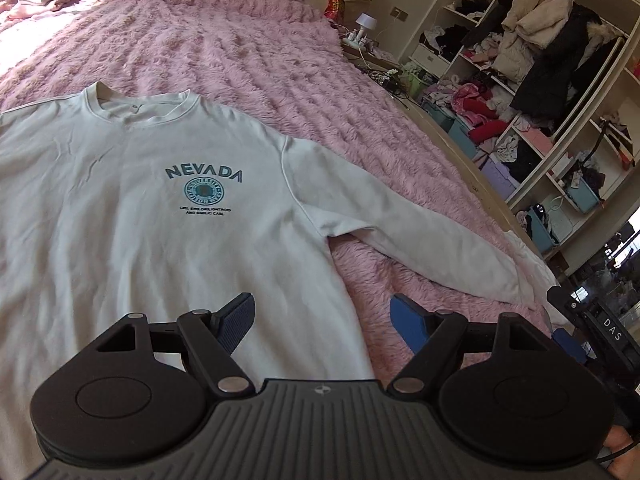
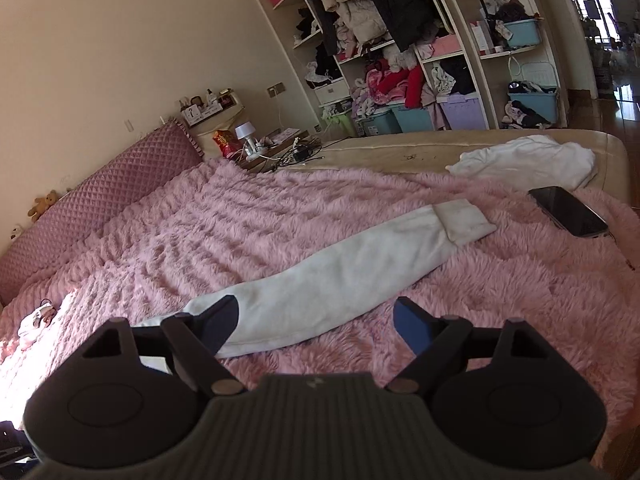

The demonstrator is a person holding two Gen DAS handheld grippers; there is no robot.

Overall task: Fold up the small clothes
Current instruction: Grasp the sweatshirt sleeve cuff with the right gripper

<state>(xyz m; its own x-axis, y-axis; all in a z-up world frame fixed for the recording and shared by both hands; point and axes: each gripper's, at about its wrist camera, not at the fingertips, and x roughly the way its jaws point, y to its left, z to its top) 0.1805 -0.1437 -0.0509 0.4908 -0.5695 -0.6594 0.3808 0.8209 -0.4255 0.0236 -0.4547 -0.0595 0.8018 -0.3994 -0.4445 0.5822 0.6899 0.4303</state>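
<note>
- Here we note the white sweatshirt (image 1: pixel 140 184) lying face up and flat on the pink fluffy blanket (image 1: pixel 248 60), collar at the far side, "NEVADA" print showing on the chest.
- Its sleeve (image 2: pixel 340 268) runs out to the right across the blanket, cuff at the far right end, near a dark phone (image 2: pixel 568 210).
- Left gripper (image 1: pixel 324 316): jaws wide apart, nothing between them; it hangs over the sweatshirt's near right edge, one finger above the cloth, the other above the blanket.
- Right gripper (image 2: pixel 316 320): jaws also wide, gripping nothing; its left finger overlaps the near end of the sleeve in the picture, though we cannot tell if it touches.
- Another white garment (image 2: pixel 528 160) lies crumpled at the far right edge of the bed.
- Open shelves (image 2: pixel 420 80) stuffed with clothes stand beyond the bed.
</note>
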